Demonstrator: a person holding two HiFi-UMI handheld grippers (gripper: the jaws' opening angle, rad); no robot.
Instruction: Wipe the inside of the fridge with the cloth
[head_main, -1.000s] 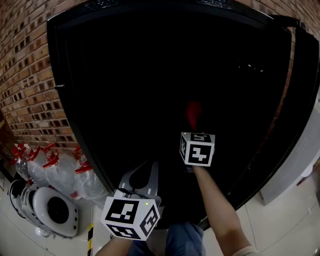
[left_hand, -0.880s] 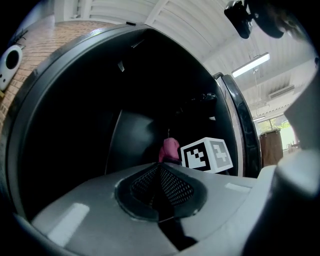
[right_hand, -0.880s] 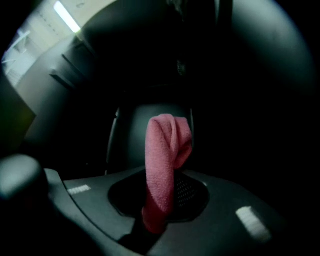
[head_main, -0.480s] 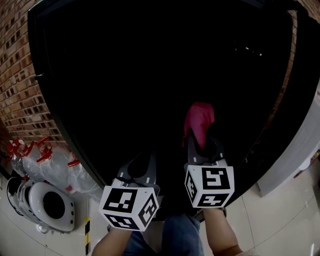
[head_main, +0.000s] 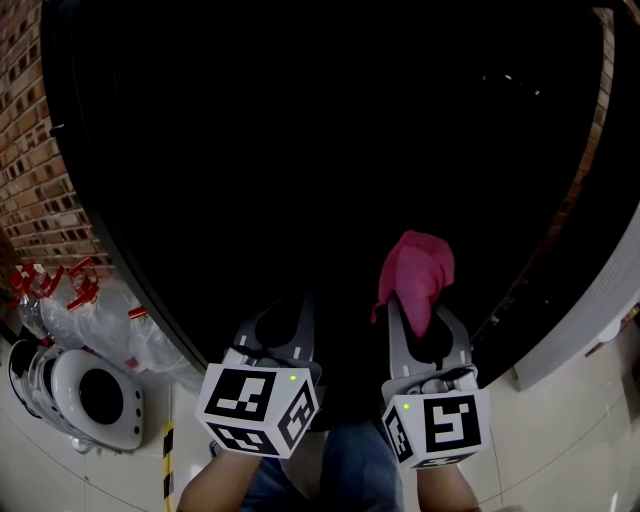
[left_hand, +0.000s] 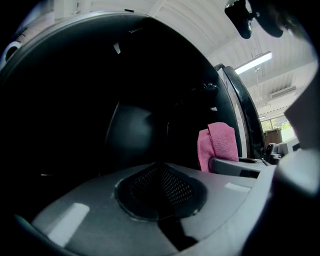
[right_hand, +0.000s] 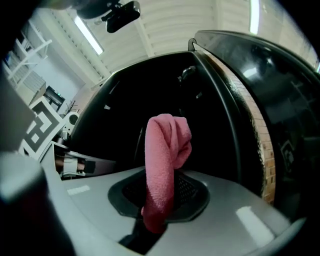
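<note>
Pink cloth (head_main: 415, 275), black fridge (head_main: 300, 150), red-brown brick wall (head_main: 30, 150), white floor tiles (head_main: 560, 440).

Pink cloth (head_main: 415, 270) bunched, upright; dark fridge (head_main: 300, 150) open just behind it.

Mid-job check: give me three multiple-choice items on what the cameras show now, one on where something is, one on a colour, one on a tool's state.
1. Where is the cloth?
A. on the floor
B. pinched in the right tool
C. lying on a shelf

2. What colour is the cloth?
A. blue
B. white
C. pink

3. The left tool is:
A. holding a bottle
B. holding nothing
C. holding the cloth

Answers: 1 B, the right gripper view shows its jaws closed on the cloth. 2 C, it looks pink in all three views. 3 B, the left gripper view shows nothing between its jaws.
</note>
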